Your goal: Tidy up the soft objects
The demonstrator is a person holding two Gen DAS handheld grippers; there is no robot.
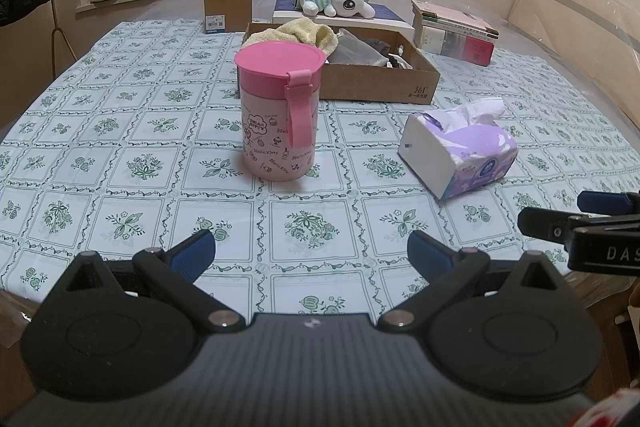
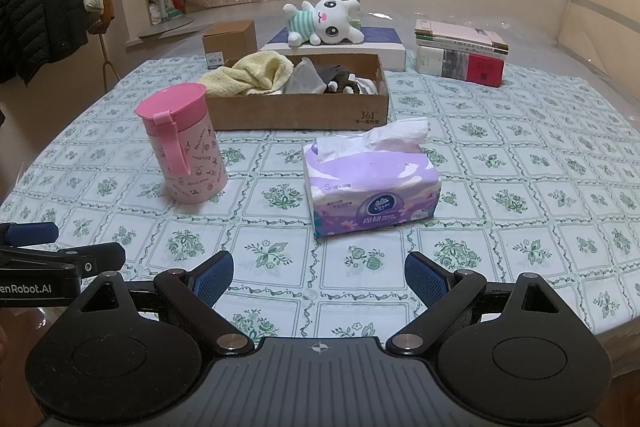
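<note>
You are holding both tongs low over the near edge of the table, and both are standing wide open with nothing between the blue pads: the left gripper (image 1: pixel 311 253) is pointing toward the pink lidded cup (image 1: pixel 279 113), and the right gripper (image 2: pixel 319 275) is pointing toward the purple tissue pack (image 2: pixel 370 183). The first risk, I think, is the tissue pack itself: it is soft, so if you are closing on it near the top, the loose white tissue (image 2: pixel 394 135) that is sticking out can tear or pull out instead of the pack lifting. A second risk is the cup: it is standing upright just to the left of the pack in the right wrist view, and a wide sideways sweep of either tong can knock it over. A third one is the cardboard box (image 2: pixel 374 107), which is already holding a yellow towel (image 2: pixel 256 73) and some dark cloth, so a pack dropped on its rim may be sliding back out. Now for the places: the tissue pack is lying on the tablecloth (image 2: pixel 520 187) directly ahead of the right gripper, near but apart from its pads, and in front of the box. The plush toy (image 2: pixel 324 21) is lying on a flat box behind the cardboard box, well apart from both tongs.
</note>
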